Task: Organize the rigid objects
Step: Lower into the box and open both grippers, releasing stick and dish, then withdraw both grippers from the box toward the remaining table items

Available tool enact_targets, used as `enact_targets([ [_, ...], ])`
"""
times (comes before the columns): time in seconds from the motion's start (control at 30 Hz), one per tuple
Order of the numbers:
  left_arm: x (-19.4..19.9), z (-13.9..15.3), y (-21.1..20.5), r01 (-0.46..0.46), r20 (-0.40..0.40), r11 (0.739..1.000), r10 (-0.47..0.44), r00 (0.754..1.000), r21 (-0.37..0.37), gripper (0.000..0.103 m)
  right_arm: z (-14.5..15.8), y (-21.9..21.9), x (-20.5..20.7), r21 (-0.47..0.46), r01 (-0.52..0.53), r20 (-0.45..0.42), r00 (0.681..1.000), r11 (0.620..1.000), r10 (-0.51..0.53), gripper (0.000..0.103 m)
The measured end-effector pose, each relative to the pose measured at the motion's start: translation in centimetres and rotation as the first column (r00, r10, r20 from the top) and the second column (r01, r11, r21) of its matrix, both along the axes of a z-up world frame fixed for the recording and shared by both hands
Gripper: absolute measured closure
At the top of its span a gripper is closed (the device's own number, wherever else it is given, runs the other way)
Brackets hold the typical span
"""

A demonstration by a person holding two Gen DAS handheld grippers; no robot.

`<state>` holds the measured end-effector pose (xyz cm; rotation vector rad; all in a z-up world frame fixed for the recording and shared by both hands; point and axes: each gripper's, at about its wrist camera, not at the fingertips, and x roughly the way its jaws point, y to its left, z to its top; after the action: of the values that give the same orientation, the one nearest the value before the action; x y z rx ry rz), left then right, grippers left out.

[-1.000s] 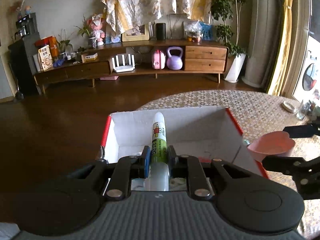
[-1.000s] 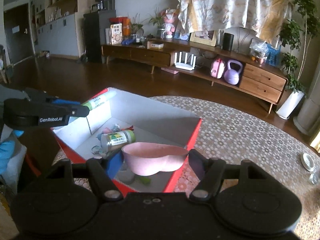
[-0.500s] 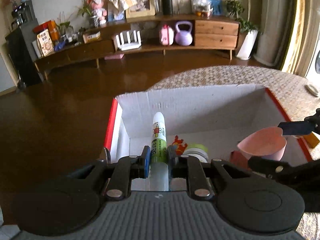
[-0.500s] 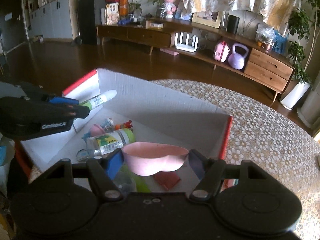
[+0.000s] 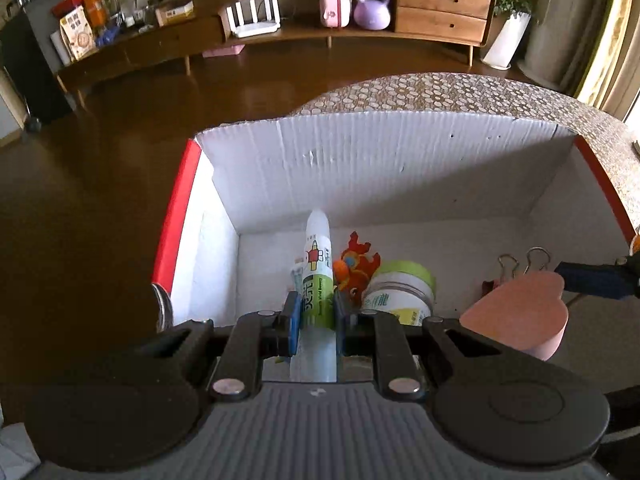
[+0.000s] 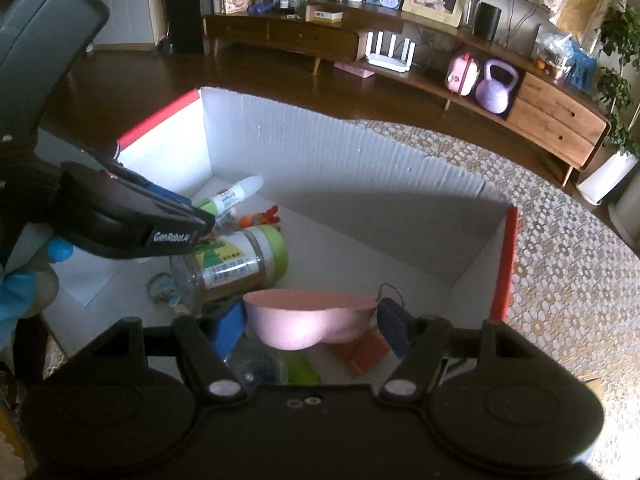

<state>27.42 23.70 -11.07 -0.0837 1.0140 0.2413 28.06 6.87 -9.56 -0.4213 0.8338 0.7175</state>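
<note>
The left hand-held gripper is clamped on a glue stick, just above the near end of the white box. The right hand-held gripper is clamped on a pink heart-shaped dish, also over the box. If released here, the glue stick may roll against the jar lying deeper inside; the dish may land tilted on the red piece below it.

Both wrist views close above white box, tilted steeply down. Left looked from near rim; right from its 3 o'clock side. Shared: box interior, jar, sideboard at 12 o'clock.
</note>
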Motion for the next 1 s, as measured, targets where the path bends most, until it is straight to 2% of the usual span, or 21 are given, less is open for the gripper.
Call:
enact_targets([
  [0.13, 0.4, -0.3, 0.1, 0.0, -0.049, 1.0, 0.001, 0.999, 0.001, 0.086, 0.2, -0.2, 0.1, 0.011, 0.006, -0.009, 1.0, 1.0, -0.006, 0.031],
  [0.37, 0.1, 0.0, -0.4, 0.011, -0.044, 1.0, -0.01, 0.999, 0.025, 0.085, 0.5, -0.4, -0.3, 0.018, 0.001, -0.004, 1.0, 1.0, -0.001, 0.03],
  [0.47, 0.0, 0.3, -0.5, 0.008, -0.032, 1.0, -0.008, 0.999, 0.026, 0.085, 0.9, -0.7, -0.7, 0.029, -0.009, 0.002, 1.0, 1.0, 0.009, 0.027],
  [0.63, -0.6, 0.9, -0.7, 0.003, -0.014, 1.0, -0.003, 1.0, 0.028, 0.074, 1.9, -1.3, -1.4, 0.067, -0.014, 0.006, 1.0, 0.998, 0.014, 0.025],
  [1.0, -3.2, 3.8, -1.8, 0.015, 0.053, 0.999, -0.017, 0.998, 0.037, 0.074, 5.5, -4.6, -3.3, 0.182, -0.022, 0.018, 1.0, 0.983, 0.019, 0.018],
])
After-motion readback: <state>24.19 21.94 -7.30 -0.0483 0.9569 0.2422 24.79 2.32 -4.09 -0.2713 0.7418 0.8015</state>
